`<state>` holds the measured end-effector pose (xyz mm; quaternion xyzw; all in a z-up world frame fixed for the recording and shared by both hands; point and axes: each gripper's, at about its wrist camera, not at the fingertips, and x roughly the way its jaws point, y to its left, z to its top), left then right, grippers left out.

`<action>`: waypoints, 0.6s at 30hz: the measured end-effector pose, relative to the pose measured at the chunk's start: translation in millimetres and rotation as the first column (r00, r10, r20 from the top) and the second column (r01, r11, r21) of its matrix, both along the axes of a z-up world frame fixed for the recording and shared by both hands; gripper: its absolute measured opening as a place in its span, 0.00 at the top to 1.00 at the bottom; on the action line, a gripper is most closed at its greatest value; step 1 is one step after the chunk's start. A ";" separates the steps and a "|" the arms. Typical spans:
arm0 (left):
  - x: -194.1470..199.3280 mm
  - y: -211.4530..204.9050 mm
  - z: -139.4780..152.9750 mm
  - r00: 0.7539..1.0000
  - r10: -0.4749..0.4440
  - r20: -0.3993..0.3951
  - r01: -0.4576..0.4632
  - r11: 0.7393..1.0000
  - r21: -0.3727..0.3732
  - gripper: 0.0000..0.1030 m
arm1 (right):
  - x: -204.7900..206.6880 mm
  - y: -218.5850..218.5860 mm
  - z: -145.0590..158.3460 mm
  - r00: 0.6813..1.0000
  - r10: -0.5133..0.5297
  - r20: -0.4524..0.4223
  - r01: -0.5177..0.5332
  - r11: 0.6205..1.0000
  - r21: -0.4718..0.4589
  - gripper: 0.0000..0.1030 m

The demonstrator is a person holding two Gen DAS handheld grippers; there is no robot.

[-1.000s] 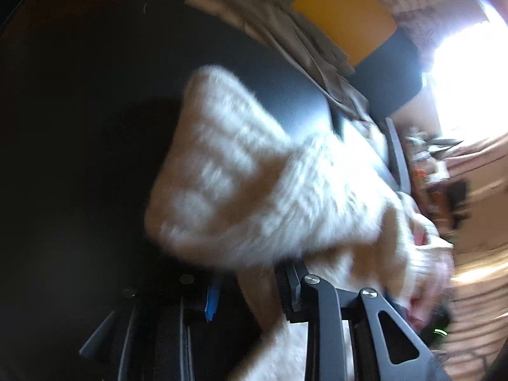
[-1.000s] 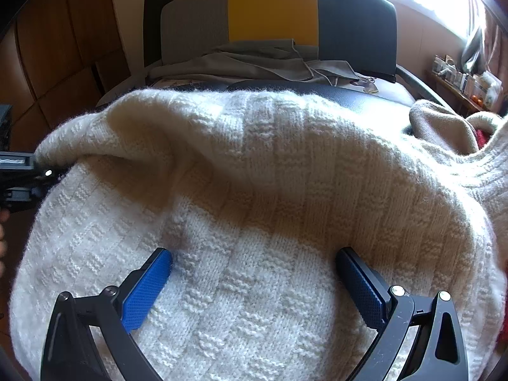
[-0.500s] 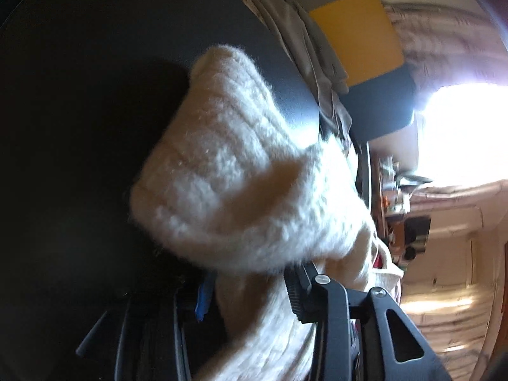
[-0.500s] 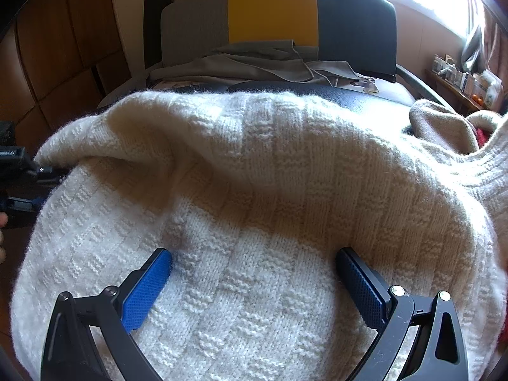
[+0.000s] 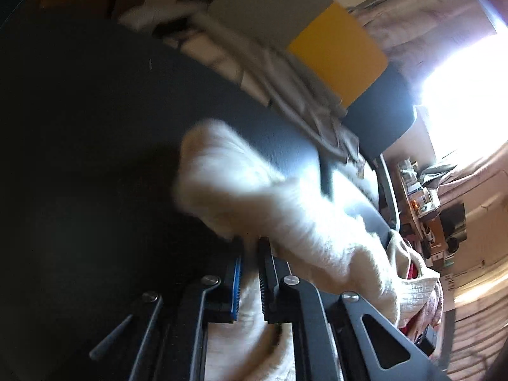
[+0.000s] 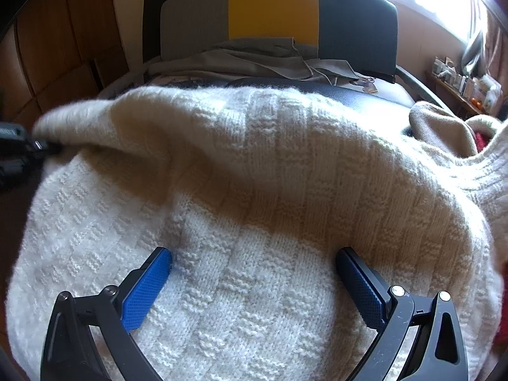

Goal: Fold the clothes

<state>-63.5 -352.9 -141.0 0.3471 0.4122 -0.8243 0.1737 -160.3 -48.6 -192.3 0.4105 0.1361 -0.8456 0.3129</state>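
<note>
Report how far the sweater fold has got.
Done: one edge of the cream sweater is lifted into a fold across its body. In hand: the left gripper is shut on that edge; the right gripper rests open on the knit. Left: lay it flat, finish folding.

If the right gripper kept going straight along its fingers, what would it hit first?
Most likely the raised fold of the cream sweater. The right gripper is open, fingers spread over the knit, and the fold rises directly ahead. The chair lies beyond it. Depth is hard to judge.
</note>
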 end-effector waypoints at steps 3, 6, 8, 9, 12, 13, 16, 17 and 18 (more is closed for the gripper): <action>15.2 -16.3 20.8 1.000 -0.013 -0.006 0.013 0.998 -0.058 0.96 | 0.1 -0.8 0.3 1.000 -0.001 -0.002 0.001 1.000 0.007 0.00; 39.3 -26.3 26.8 0.999 -0.040 0.016 0.041 0.994 -0.102 0.97 | 0.6 -0.8 0.4 1.000 -0.003 -0.005 0.003 1.000 0.008 0.00; 56.4 -32.5 29.7 0.998 -0.058 0.033 0.062 0.990 -0.129 0.93 | 0.7 -0.4 0.1 1.000 -0.003 -0.005 0.003 1.000 0.006 0.00; 64.9 -35.7 31.2 0.997 -0.067 0.042 0.073 0.987 -0.142 0.90 | 0.6 -0.1 0.0 1.000 -0.003 -0.005 0.003 1.000 0.003 0.00; 90.4 -45.1 35.6 0.993 -0.094 0.068 0.105 0.978 -0.181 0.79 | 0.3 0.9 0.0 1.000 -0.003 -0.004 0.003 1.000 -0.003 0.00; 98.9 -48.2 37.0 0.992 -0.102 0.077 0.116 0.974 -0.194 0.76 | -0.3 1.4 -0.3 1.000 -0.002 -0.003 0.002 1.000 -0.006 0.00; 107.3 -41.5 29.6 0.980 -0.144 0.134 0.175 0.948 -0.265 0.68 | -1.3 1.8 -0.6 1.000 -0.002 -0.002 0.002 1.000 -0.010 0.00; 105.1 -34.6 23.7 0.974 -0.161 0.162 0.204 0.933 -0.297 0.66 | -1.2 1.4 -0.5 1.000 -0.002 -0.004 0.002 1.000 -0.008 0.00; 103.0 -27.7 17.8 0.966 -0.177 0.190 0.232 0.916 -0.328 0.61 | -1.3 1.1 -0.1 1.000 -0.002 -0.004 0.002 1.000 -0.006 0.00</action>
